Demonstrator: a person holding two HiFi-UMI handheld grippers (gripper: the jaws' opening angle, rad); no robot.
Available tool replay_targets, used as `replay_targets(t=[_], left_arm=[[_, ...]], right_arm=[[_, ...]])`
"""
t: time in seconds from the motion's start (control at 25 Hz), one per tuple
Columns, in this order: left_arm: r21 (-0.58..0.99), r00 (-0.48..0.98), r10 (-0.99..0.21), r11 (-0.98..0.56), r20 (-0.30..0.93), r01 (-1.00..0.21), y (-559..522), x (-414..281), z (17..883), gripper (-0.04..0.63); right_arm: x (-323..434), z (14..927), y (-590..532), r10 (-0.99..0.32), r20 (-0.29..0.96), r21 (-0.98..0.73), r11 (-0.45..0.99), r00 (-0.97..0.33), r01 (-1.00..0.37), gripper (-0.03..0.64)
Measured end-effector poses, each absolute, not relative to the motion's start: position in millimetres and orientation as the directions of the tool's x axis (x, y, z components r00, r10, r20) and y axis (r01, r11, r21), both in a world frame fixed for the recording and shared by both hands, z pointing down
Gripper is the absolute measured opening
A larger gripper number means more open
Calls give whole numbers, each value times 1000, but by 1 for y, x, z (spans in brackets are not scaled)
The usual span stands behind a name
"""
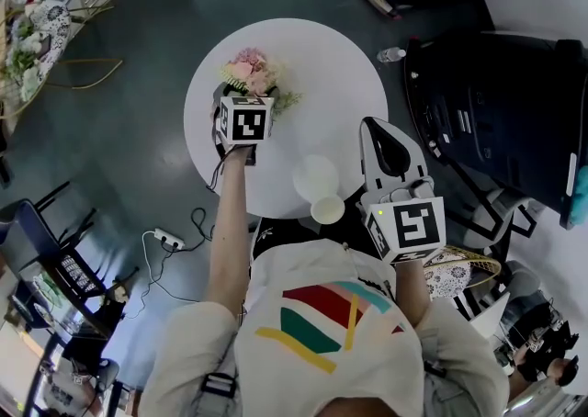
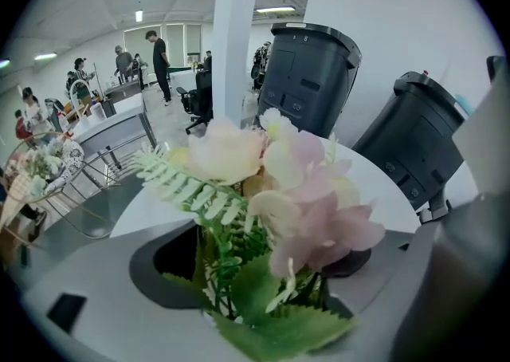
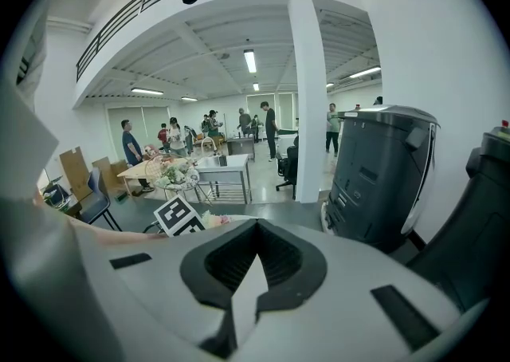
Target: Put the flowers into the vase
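A bunch of pale pink and cream flowers [image 1: 250,72] with green leaves lies on the round white table [image 1: 340,66], at its left part. My left gripper [image 1: 241,92] points down at the bunch's stem end. In the left gripper view the flowers [image 2: 279,185] fill the middle, and their stems and leaves sit between the wide-apart jaws of that gripper [image 2: 271,277]; I see no pad pressing on them. A white vase [image 1: 322,193] stands at the table's near edge. To its right my right gripper [image 1: 371,123] hangs shut and empty, as the right gripper view [image 3: 255,229] also shows.
Large black machines [image 1: 496,103] stand right of the table, and a small bottle [image 1: 390,55] lies on the floor beside it. A power strip with cable [image 1: 168,241] and dark chairs [image 1: 37,222] are at the left. A wire rack with flowers [image 1: 32,39] is at the far left.
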State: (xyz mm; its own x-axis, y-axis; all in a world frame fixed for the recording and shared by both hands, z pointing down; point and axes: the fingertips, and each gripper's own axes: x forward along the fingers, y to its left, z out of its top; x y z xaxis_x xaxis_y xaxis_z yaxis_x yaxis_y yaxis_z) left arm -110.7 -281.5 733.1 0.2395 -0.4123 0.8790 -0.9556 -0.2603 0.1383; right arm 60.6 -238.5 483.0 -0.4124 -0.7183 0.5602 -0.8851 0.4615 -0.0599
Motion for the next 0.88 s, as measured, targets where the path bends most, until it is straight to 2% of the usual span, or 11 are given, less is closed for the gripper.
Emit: replay_targets(t=[0.04, 0.28, 0.48, 0.76, 0.88], left_arm=[[153, 250, -413, -254, 876, -955, -281, -110, 732, 413], [209, 297, -441, -238, 847, -949, -288, -112, 728, 407], [230, 298, -517, -193, 802, -954, -296, -122, 707, 399], [215, 281, -569, -182, 773, -959, -305, -139, 680, 287], [218, 286, -608, -185, 741, -958, -308, -143, 660, 279]], right_arm=[[60, 483, -238, -717, 560, -61, 463, -414, -884, 3], [55, 476, -238, -725, 546, -53, 471, -420, -881, 3], [57, 471, -233, -729, 536, -48, 476, -425, -878, 3], [48, 455, -234, -751, 496, -46, 478, -435, -877, 3], [46, 446, -233, -762, 478, -36, 480, -436, -877, 3]])
